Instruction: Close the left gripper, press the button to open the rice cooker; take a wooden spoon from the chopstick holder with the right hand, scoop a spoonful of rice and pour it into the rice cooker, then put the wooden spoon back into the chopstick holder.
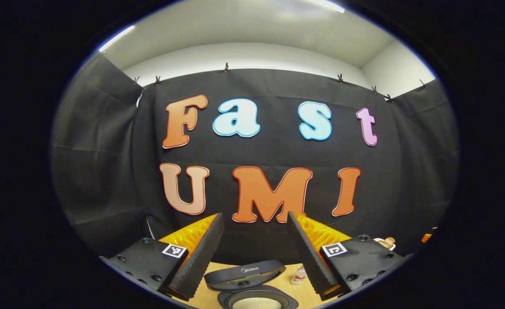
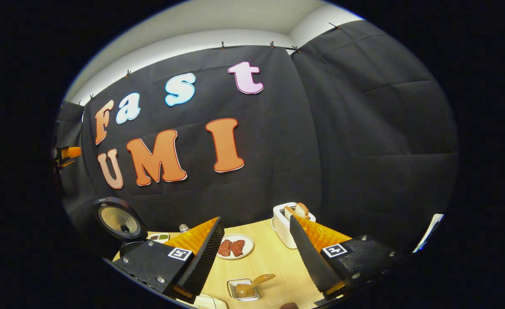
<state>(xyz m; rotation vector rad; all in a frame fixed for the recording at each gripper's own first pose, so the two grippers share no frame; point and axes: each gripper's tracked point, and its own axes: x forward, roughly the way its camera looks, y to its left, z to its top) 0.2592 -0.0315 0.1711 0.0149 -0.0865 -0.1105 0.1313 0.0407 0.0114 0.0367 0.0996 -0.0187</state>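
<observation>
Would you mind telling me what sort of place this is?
Probably a staged kitchen booth: a wooden table bears an open rice cooker, a toaster and a plate of meat, backed by black cloth.

The counter (image 2: 274,257) looks like pale matt wood grain. The rice cooker (image 1: 252,285) lid is glossy dark plastic. The wooden spoon (image 2: 254,284) has a smooth sheen. Fingers (image 2: 201,257) carry ribbed, matt foam-like pads.

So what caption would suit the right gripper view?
Open right gripper hovers above a light wooden table with a white plate of meat and a white toaster.
</observation>
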